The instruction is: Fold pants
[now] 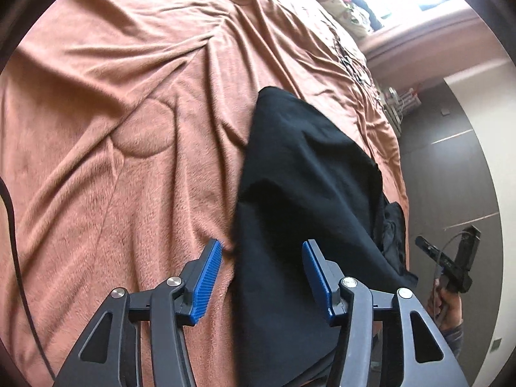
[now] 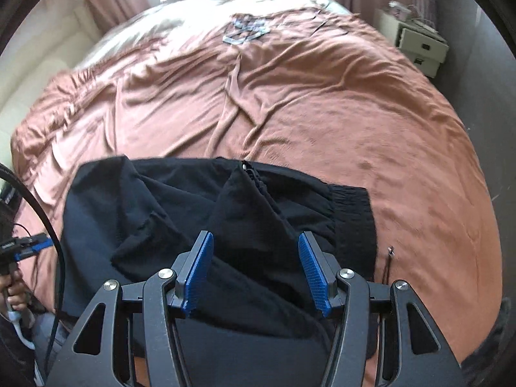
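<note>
Hovering above a wide bed, I hold my left gripper point(image 1: 261, 258) with its blue ribbed fingers point(image 1: 206, 282) spread apart and nothing between them, one finger over the rust-brown fleece blanket point(image 1: 113, 161), the other over the black fabric pants point(image 1: 306, 177). No brand, label or writing is readable in either view.

The pants lie bunched near the bed's edge, soft matte cloth folded loosely over itself in thick ridges. From the right wrist camera, their ribbed elastic waistband point(image 2: 351, 213) shows on the right side, and a drawstring point(image 2: 388, 259) with a small metal tip trails onto the blanket beside it. A peaked fold rises in the middle of the heap.

My right gripper point(image 2: 254, 264) hangs over that heap, its blue fingers point(image 2: 314, 274) likewise parted and empty, with the black cloth below them.

A pale bedside cabinet with drawers point(image 2: 419, 45) stands at the far right corner; its drawers are closed, so their contents cannot be seen. Patterned items point(image 2: 245, 29) lie on the far part of the blanket, too blurred to identify.
</note>
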`<state>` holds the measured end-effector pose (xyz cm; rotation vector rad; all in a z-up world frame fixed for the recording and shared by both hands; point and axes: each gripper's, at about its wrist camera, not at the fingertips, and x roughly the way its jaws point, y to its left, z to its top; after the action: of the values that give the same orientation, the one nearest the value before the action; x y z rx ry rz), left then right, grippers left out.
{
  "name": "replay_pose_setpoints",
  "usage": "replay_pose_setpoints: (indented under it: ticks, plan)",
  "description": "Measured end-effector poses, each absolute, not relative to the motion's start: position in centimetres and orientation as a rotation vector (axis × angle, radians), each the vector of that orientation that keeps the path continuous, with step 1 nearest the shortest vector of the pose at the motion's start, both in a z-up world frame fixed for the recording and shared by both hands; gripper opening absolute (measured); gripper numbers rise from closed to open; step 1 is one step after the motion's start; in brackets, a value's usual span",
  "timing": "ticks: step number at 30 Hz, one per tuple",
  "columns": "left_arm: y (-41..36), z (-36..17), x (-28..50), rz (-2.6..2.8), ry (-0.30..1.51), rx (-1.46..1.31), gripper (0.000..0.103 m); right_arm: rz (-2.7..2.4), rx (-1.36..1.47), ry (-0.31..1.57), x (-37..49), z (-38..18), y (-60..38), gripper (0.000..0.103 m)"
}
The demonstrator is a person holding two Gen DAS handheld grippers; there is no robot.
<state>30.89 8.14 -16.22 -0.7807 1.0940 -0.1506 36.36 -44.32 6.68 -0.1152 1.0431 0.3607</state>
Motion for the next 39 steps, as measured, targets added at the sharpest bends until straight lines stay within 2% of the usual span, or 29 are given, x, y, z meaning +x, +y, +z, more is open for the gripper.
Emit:
replay_pose_setpoints:
  ticks: [11,14,15,16,18,19,22,28,39]
  plan:
    - [5.9,-16.8,29.6,-0.159,1.017,-0.715,0.053,0.368,-0.228,1.107,40.5,3.4,-41.0,0.053]
    - [5.5,-16.6,29.2,-0.153,1.0,-0.691,0.045,0.381,-0.264,1.1,40.1,3.0,-40.6,0.051]
    - [5.5,-16.4,29.1,-0.147,0.986,-0.686,0.045,0.386,-0.269,1.103,40.2,2.8,-40.5,0.037]
    - [5.5,-16.2,29.1,-0.141,0.978,-0.684,0.041,0.39,-0.27,1.112,40.1,2.6,-40.7,0.018]
    - [5.7,-16.1,29.0,-0.129,0.975,-0.695,0.031,0.391,-0.271,1.129,40.2,2.3,-40.9,0.004]
    - [5.8,-16.1,29.0,-0.126,0.973,-0.697,0.029,0.393,-0.272,1.128,40.1,2.3,-41.0,0.002]
    - [5.9,-15.9,29.1,-0.128,0.96,-0.705,0.021,0.389,-0.275,1.076,39.4,3.4,-41.3,0.001]
    - [5.2,-15.1,29.2,-0.122,0.952,-0.656,0.02,0.316,-0.199,0.982,38.5,5.8,-44.1,0.001]
    - [4.6,-14.7,29.4,-0.123,0.945,-0.642,0.02,0.186,-0.123,1.013,38.9,5.7,-47.1,0.002]
